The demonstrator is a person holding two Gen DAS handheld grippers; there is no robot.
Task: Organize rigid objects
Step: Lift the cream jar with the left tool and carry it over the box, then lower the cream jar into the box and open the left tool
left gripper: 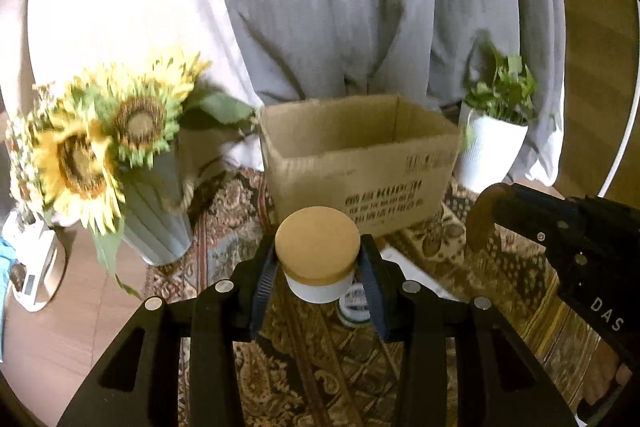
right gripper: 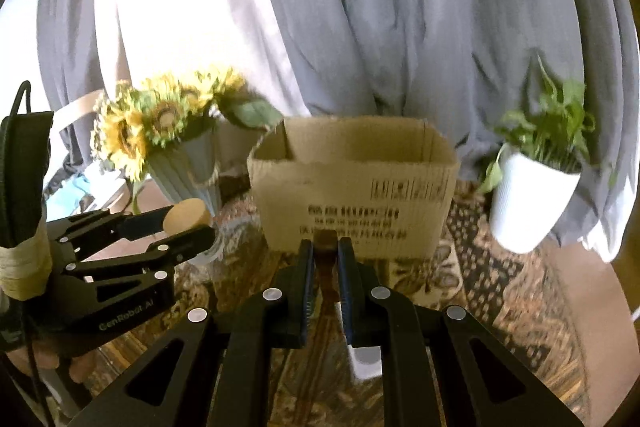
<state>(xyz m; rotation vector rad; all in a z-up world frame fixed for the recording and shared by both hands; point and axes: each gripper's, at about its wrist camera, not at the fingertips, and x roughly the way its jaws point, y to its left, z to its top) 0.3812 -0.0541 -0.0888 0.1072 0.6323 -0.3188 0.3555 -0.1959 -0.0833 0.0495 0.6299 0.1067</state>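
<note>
Left gripper (left gripper: 318, 269) grips jar (left gripper: 318, 255); right gripper (right gripper: 325, 259) (perhaps) pinches brown piece (right gripper: 326, 255).

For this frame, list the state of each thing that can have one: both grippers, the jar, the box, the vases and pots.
left gripper: shut on jar
jar: lidded, upright, held off the rug
right gripper: shut on brown object
brown object: held, identity unclear
cardboard box: open-topped, upright
sunflower vase: upright
white plant pot: upright

Grey curtains (left gripper: 360, 7) backlit; patterned rug (left gripper: 320, 367) on wood floor (left gripper: 80, 327); sunflower vase (left gripper: 160, 211), potted plant (left gripper: 492, 147).
</note>
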